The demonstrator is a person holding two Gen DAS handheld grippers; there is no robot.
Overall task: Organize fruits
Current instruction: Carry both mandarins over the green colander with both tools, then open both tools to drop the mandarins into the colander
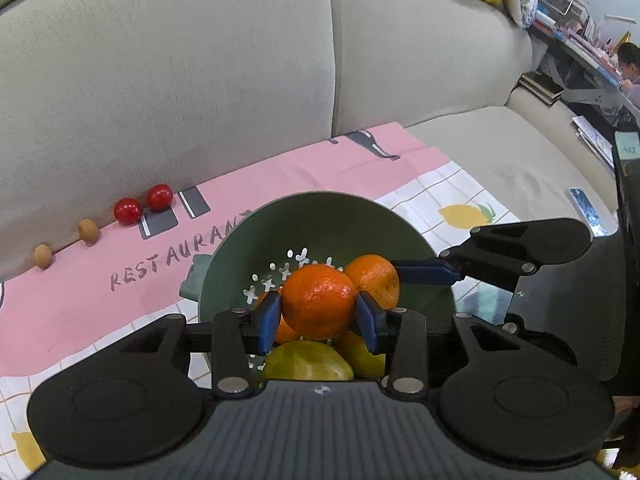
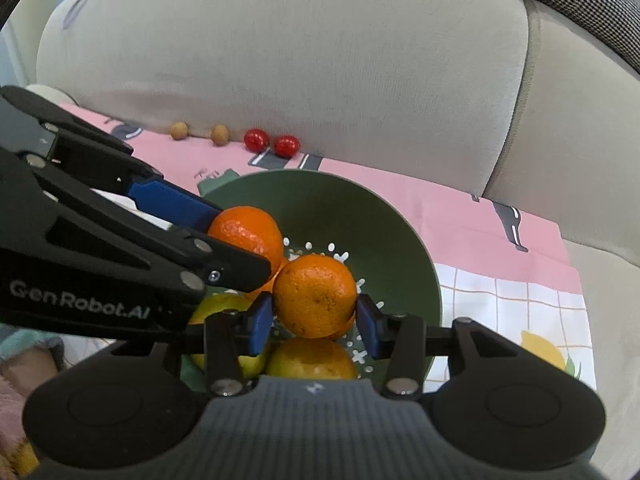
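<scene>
Both grippers hang over a green colander bowl [image 1: 320,216] [image 2: 396,240] on a pink and checked cloth [image 1: 120,304]. My left gripper [image 1: 318,314] is shut on an orange [image 1: 318,300], its blue pads pressing both sides. My right gripper [image 2: 316,318] is shut on a second orange [image 2: 316,300]. The two held oranges hang side by side, just above the bowl's fruit. In the left wrist view a blue finger [image 1: 428,274] of the right gripper reaches in beside its orange [image 1: 376,280]. Yellow-green fruit [image 1: 308,362] [image 2: 224,308] lies in the bowl beneath.
Two red cherry tomatoes [image 1: 128,211] [image 2: 256,139] and two small brown fruits [image 1: 89,231] [image 2: 219,135] line the cloth's far edge against the beige sofa backrest [image 1: 180,80]. A person [image 1: 630,68] sits at a cluttered desk far right.
</scene>
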